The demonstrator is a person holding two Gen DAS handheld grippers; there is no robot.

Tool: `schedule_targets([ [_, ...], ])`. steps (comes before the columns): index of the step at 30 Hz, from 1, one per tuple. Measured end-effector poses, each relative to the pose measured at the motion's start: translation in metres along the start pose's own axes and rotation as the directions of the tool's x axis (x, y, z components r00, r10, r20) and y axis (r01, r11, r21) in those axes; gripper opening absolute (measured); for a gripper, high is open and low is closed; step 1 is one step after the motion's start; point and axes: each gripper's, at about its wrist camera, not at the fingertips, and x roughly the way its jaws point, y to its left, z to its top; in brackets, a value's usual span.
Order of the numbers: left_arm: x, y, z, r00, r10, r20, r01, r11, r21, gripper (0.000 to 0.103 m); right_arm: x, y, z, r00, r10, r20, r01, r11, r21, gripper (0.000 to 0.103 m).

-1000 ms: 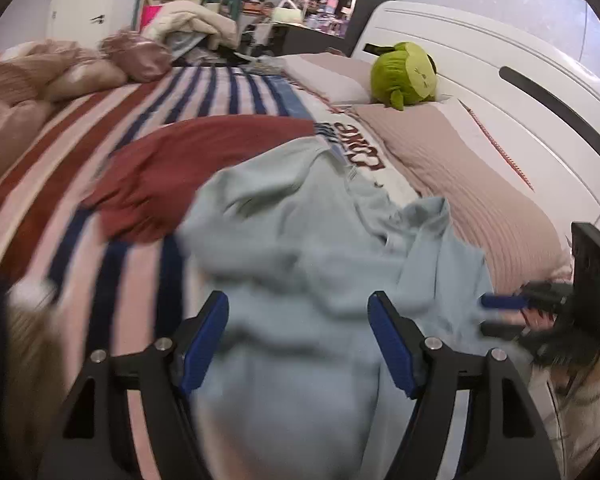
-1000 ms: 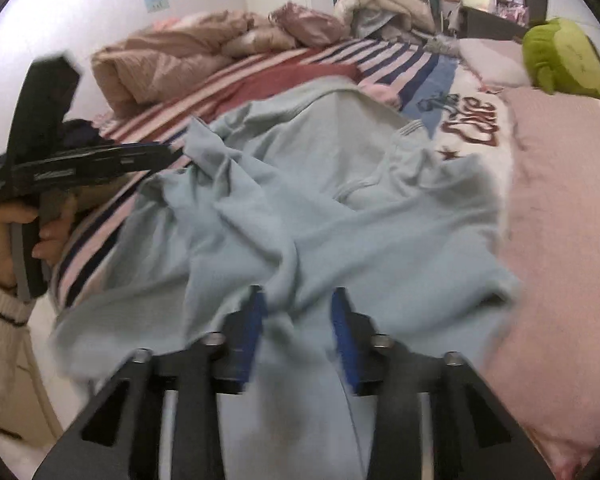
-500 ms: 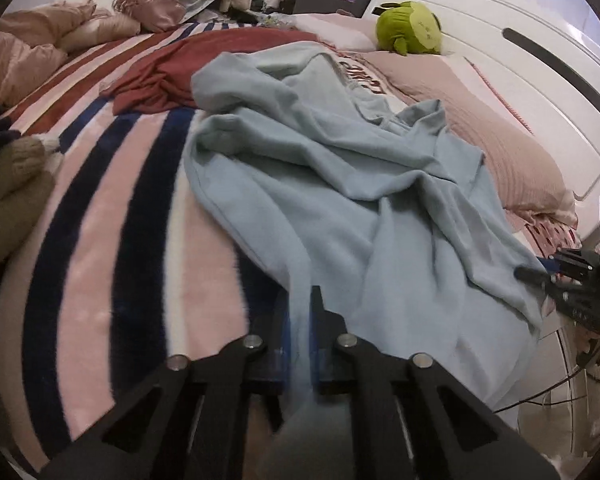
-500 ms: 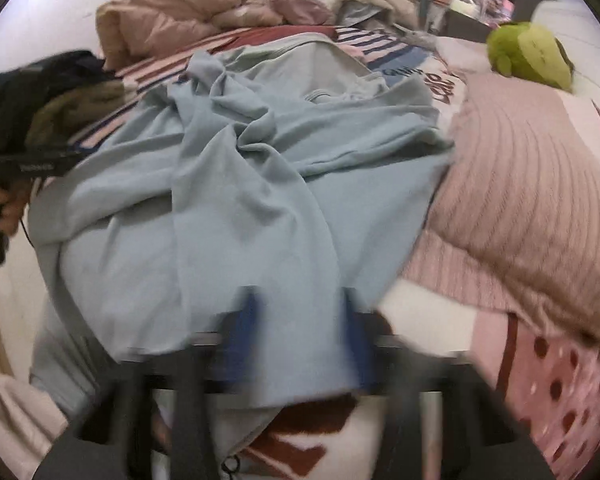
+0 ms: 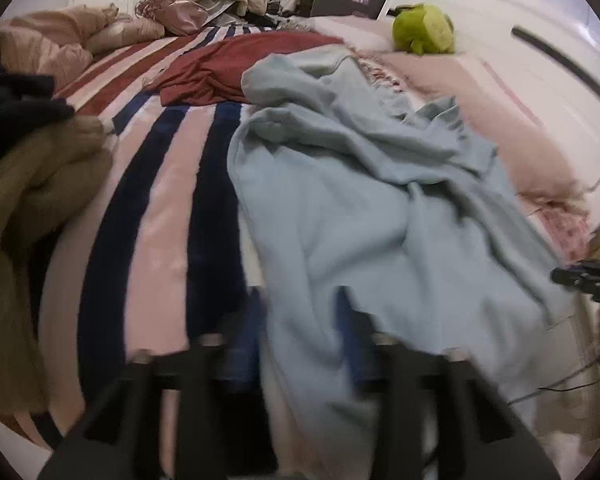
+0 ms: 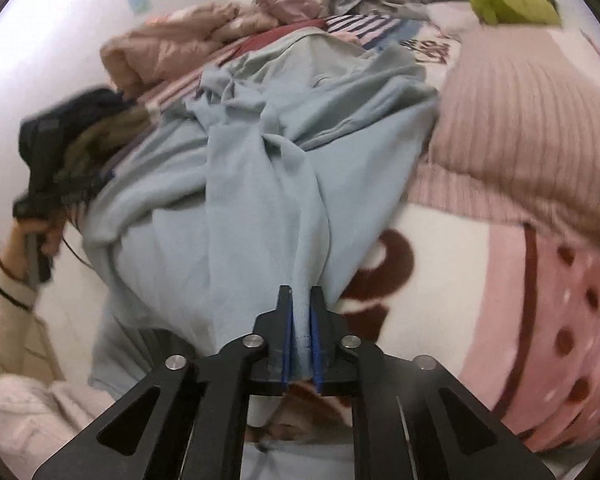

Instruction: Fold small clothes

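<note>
A cluttered bedroom; on the striped bed [image 5: 160, 208] sprawls a rumpled light-blue garment [image 5: 360, 208]. It looks soft, light and limp, best taken by its hem. The right gripper [image 6: 300, 308] pinches the hem, easing slightly; the left gripper [image 5: 300, 320] is opening around cloth.

R claw [image 6: 300, 300] opening, blue garment [image 6: 260, 200] hem betw pads.
</note>
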Motion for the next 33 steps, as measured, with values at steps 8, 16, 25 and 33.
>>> schedule_targets([
  [8,-0.037,0.005,-0.052,0.984,-0.176,-0.024,0.175,0.984,-0.042,0.078,-0.005,-0.014,-0.05,0.991,0.123,-0.049,-0.119,0.989,0.088,0.056],
  [16,-0.001,-0.012,-0.093,0.969,-0.241,-0.056,0.234,0.965,-0.115,0.087,0.056,0.009,-0.075,0.956,0.272,-0.114,-0.264,0.961,0.08,0.059],
  [25,0.033,-0.041,-0.106,0.955,-0.287,-0.071,0.269,0.944,-0.193,0.015,0.074,0.037,-0.063,0.927,0.367,-0.07,-0.366,0.93,0.035,0.009],
  [33,-0.042,-0.067,-0.083,0.921,-0.363,0.141,0.379,0.92,-0.103,0.006,-0.013,0.051,-0.049,0.896,0.418,0.147,-0.415,0.908,-0.054,0.007],
])
